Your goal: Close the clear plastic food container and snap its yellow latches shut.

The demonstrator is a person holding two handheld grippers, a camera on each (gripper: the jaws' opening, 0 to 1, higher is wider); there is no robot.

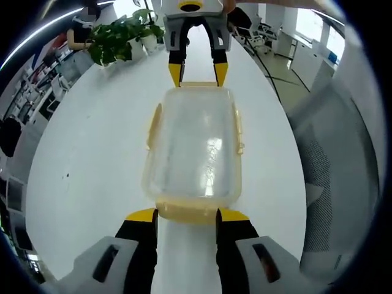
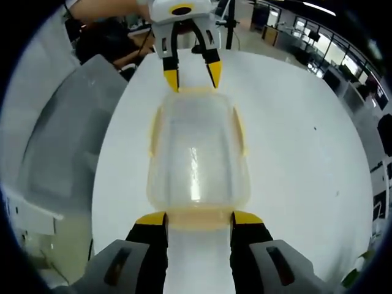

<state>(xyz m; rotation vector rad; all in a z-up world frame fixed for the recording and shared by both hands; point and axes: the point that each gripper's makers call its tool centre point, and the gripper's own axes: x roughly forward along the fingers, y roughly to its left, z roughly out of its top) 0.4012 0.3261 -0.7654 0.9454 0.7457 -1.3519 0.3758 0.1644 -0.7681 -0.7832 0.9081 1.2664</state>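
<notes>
We see the clear container (image 1: 195,156) in the middle of the frame, on the white table (image 1: 92,165), lid on. Our left gripper (image 1: 187,215) is spread wide at the yellow latch (image 1: 187,211) on the near end. Our right gripper (image 2: 198,218) is spread too, at the other end latch (image 2: 197,219). A green plant (image 1: 122,37) sits upper left.

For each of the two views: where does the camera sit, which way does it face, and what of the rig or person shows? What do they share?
Left gripper view: rides the left tongs, looking along the container toward the right tongs at its far end; a plant lies beyond.
Right gripper view: rides the right tongs, looking the opposite way along the container at the left tongs; a person's arm shows above.
Shared: container, white table, both tongs, one at each short end.
</notes>
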